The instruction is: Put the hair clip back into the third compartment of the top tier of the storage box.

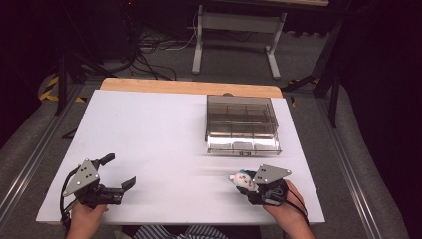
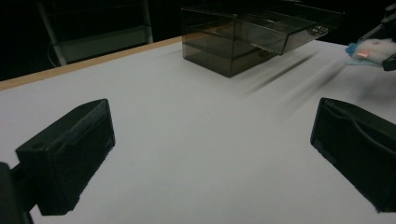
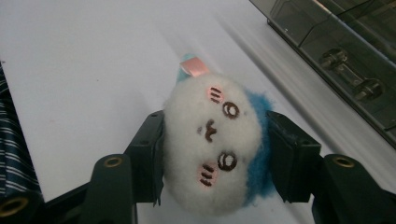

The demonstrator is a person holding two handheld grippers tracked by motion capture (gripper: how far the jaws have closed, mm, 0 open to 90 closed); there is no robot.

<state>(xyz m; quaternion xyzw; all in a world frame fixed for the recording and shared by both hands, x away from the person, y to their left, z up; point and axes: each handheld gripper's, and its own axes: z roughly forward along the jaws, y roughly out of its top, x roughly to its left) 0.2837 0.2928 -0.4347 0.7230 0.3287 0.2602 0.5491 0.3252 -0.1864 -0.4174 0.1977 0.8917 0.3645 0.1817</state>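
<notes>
A small white plush toy [image 3: 212, 144] with a stitched face, blue back and pink tag sits squeezed between the jaws of my right gripper [image 3: 215, 149]. In the high view that plush toy [image 1: 243, 180] and right gripper [image 1: 245, 182] hang low over the table's front right. The toy also shows at the far right of the left gripper view [image 2: 373, 49]. My left gripper [image 1: 119, 170] is at the front left, jaws wide apart with nothing between them, and its black fingers [image 2: 70, 154] frame bare table.
A smoky clear plastic drawer box [image 1: 242, 124] with compartments stands at the table's back right, its drawer handle [image 3: 350, 72] facing me. The white tabletop [image 1: 149, 129] has a wooden strip along the far edge. Table legs and cables lie on the floor beyond.
</notes>
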